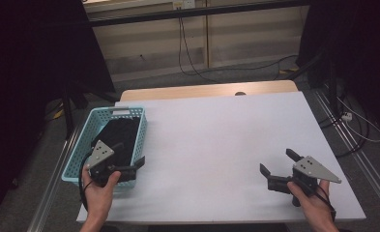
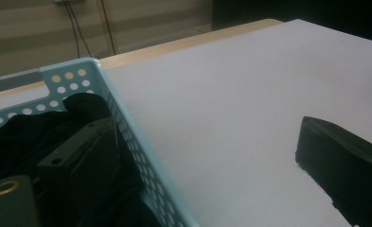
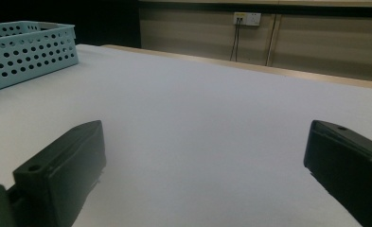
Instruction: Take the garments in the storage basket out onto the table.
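Left gripper, jaws spread astride the perforated light-blue plastic basket wall; I'd dip deeper before pinching black cloth.

We hold our left gripper in the left hand, jaws spread wide, nothing between the fingertips. Our right gripper sits in the right hand, jaws likewise wide apart and empty, pointing leftward
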Motion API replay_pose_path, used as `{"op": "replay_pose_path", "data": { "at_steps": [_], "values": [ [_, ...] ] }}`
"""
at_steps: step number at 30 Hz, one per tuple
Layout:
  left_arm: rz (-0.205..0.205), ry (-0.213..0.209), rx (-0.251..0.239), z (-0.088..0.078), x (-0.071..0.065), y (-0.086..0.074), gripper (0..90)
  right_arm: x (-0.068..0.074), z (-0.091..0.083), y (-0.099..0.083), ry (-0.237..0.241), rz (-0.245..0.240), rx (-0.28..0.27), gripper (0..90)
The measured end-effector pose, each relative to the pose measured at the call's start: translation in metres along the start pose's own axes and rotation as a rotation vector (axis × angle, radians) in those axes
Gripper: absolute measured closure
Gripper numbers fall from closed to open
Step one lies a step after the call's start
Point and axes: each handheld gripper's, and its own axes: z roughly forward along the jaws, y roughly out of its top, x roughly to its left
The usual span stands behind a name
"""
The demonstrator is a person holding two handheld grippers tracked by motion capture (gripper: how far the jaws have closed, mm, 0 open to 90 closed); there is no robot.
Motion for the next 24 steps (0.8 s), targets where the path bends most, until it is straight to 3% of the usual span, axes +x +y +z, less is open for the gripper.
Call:
{"op": "replay_pose_path", "data": {
  "at_steps": [3, 9, 11, 15, 19, 22, 24],
  "values": [
    [-0.017, -0.007, 0.022, 0.002, 0.013, 0.011, 6.8, 0.001, -0.001, 0.0, 0.006, 0.003, 0.001, 0.0],
    [-0.035, 0.007, 0.017, 0.009, 0.028, 0.024, 7.4, 0.0, -0.002, 0.0, 0.009, 0.004, 0.003, 0.0],
    [-0.03, 0.008, 0.048, 0.014, 0.034, 0.027, 8.0, 0.0, -0.002, 0.0, 0.012, 0.006, 0.005, 0.0],
    [-0.042, 0.0, 0.06, 0.02, 0.044, 0.031, 8.0, 0.001, -0.001, 0.0, 0.016, 0.005, 0.009, 0.0],
    [-0.066, 0.035, 0.079, 0.026, 0.06, 0.034, 7.8, 0.001, -0.003, -0.001, 0.022, 0.0, 0.012, 0.0],
    [-0.073, 0.028, 0.085, 0.028, 0.065, 0.035, 7.6, 0.001, -0.003, -0.001, 0.023, 0.0, 0.012, 0.0],
    [-0.096, 0.062, 0.076, 0.03, 0.068, 0.035, 5.6, 0.002, -0.002, -0.001, 0.024, 0.002, 0.015, 0.0]
  ]
}}
